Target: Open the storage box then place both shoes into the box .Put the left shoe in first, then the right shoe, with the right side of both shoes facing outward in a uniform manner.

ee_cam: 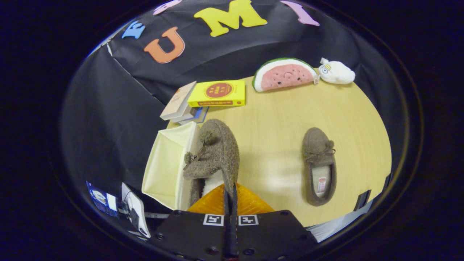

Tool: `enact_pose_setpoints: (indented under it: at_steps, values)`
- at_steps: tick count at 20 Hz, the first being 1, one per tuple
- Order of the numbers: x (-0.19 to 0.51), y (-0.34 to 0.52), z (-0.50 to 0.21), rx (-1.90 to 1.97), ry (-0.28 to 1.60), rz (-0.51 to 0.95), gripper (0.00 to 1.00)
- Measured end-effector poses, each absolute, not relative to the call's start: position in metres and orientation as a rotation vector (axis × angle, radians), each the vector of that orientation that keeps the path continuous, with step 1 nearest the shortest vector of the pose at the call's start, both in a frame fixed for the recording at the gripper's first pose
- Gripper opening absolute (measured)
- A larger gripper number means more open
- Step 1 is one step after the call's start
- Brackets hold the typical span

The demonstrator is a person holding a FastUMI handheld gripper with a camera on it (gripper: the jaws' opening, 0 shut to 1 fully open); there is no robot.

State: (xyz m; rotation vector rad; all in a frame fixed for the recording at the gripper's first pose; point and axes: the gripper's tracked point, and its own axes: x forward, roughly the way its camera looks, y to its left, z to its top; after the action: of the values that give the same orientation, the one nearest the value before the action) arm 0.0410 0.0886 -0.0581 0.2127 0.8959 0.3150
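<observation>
A brown fuzzy slipper point(219, 152) with a small bow hangs from my gripper point(230, 194), which is shut on the edge of its opening. The slipper is tilted on its side, toe pointing away, and hangs over the table right beside the open cream storage box point(165, 168), touching or nearly touching the box's right wall. The orange fingers point(250, 204) meet with only the slipper's rim between them. The second brown slipper point(319, 166) lies flat on the yellow wooden table point(282, 119) to the right, toe pointing away, its pale lining facing up.
A yellow book point(218, 93) and a stack of other books point(183, 107) lie beyond the box. A watermelon-slice plush point(284, 74) and a white plush toy point(336, 71) sit at the table's far edge. Papers or cards point(136, 210) lie off the table's near left.
</observation>
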Motion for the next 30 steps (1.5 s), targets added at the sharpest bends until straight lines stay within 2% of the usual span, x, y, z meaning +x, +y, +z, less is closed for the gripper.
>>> enact_pose_setpoints:
  at_steps: [5, 12, 22, 30]
  values:
    - [0.030, 0.166, -0.030, 0.177, 0.856, 0.399, 0.00]
    - [0.054, 0.256, -0.072, 0.232, 0.891, 0.382, 0.00]
    - [0.070, 0.302, -0.173, 0.209, 1.027, 0.209, 0.00]
    - [0.067, 0.327, -0.193, 0.145, 1.112, 0.237, 0.02]
